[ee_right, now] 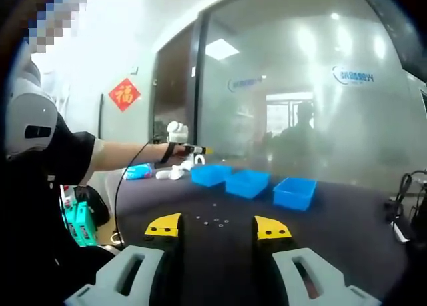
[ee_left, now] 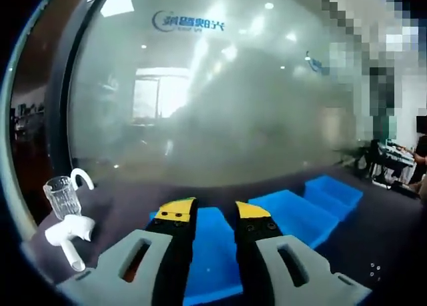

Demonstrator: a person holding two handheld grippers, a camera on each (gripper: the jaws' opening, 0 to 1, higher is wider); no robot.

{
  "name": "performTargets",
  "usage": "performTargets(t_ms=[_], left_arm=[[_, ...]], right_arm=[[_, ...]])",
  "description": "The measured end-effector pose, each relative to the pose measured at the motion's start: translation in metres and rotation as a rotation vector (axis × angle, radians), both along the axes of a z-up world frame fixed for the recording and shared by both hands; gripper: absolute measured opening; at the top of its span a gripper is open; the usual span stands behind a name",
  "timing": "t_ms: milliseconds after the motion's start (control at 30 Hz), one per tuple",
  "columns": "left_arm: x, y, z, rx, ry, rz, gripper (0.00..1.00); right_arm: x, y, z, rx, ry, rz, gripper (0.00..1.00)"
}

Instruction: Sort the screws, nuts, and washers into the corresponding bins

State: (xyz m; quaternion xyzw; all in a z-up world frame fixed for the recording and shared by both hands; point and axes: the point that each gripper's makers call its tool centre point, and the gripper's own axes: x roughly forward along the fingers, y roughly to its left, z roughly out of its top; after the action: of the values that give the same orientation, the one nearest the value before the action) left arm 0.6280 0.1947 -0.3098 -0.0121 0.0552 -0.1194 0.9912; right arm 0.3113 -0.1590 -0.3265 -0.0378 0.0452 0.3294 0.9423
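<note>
Left gripper (ee_left: 215, 213) is seen at bottom centre of the left gripper view, jaws spread, nothing between them, held just above the nearest of three blue bins (ee_left: 212, 256). The other two bins run off to the right of the frame, toward centre right. A frosted glass wall (ee_left: 220, 99) takes the upper part of the frame. At lower left a clear glass cup (ee_left: 61, 196) and a white handled object (ee_left: 67, 234) are seen on the dark table (ee_left: 120, 203).

Right gripper (ee_right: 218, 227) is seen at bottom centre of the right gripper view, jaws spread and empty, held well back from the parts. The small hardware (ee_right: 215, 220) (screws, nuts, washers; too small to tell apart) is scattered on the table just beyond the jaw tips, centre frame. The three bins are seen behind it in a row, centre to centre right. At left centre a person's arm (ee_right: 117, 156) is stretched out over the far side of the table, with the left gripper at its end near the leftmost bin.

Judged step: nothing is picked yet; the right gripper is best placed for a first pick. The jaws should be lowered over one single piece, narrowed around it with the tips close to the table, and closed gently so the piece is not flicked away. Part type should be checked up close before a bin is chosen. A small piece slipping out in transit is the risk.
</note>
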Motion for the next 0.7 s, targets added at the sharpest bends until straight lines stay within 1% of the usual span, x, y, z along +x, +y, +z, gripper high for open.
performTargets(t_ms=[33, 167, 200, 433, 500, 600, 667, 700], left_arm=[[-0.001, -0.001, 0.000, 0.002, 0.002, -0.004, 0.28], [-0.008, -0.002, -0.004, 0.016, 0.014, -0.003, 0.43], [-0.010, -0.002, -0.005, 0.017, 0.015, -0.004, 0.45], [-0.030, -0.008, -0.001, 0.024, -0.005, -0.019, 0.46], [-0.039, -0.012, 0.007, 0.063, -0.039, -0.028, 0.46], [-0.058, -0.025, 0.015, 0.078, -0.070, -0.070, 0.46], [-0.072, -0.034, 0.019, 0.063, -0.086, -0.104, 0.46], [-0.067, -0.035, 0.023, 0.056, -0.092, -0.119, 0.46]], right_arm=[[0.000, 0.000, 0.000, 0.001, 0.000, 0.000, 0.36], [0.000, 0.001, 0.000, 0.004, 0.000, 0.001, 0.36], [0.000, 0.001, 0.000, 0.006, 0.000, 0.002, 0.36], [0.001, 0.001, 0.000, 0.010, 0.000, 0.005, 0.36], [0.002, 0.000, -0.001, 0.013, 0.001, 0.003, 0.36], [0.003, -0.001, -0.001, 0.020, 0.001, -0.001, 0.36], [0.004, -0.001, -0.001, 0.026, 0.001, -0.002, 0.36], [0.004, -0.001, -0.001, 0.026, 0.001, -0.002, 0.36]])
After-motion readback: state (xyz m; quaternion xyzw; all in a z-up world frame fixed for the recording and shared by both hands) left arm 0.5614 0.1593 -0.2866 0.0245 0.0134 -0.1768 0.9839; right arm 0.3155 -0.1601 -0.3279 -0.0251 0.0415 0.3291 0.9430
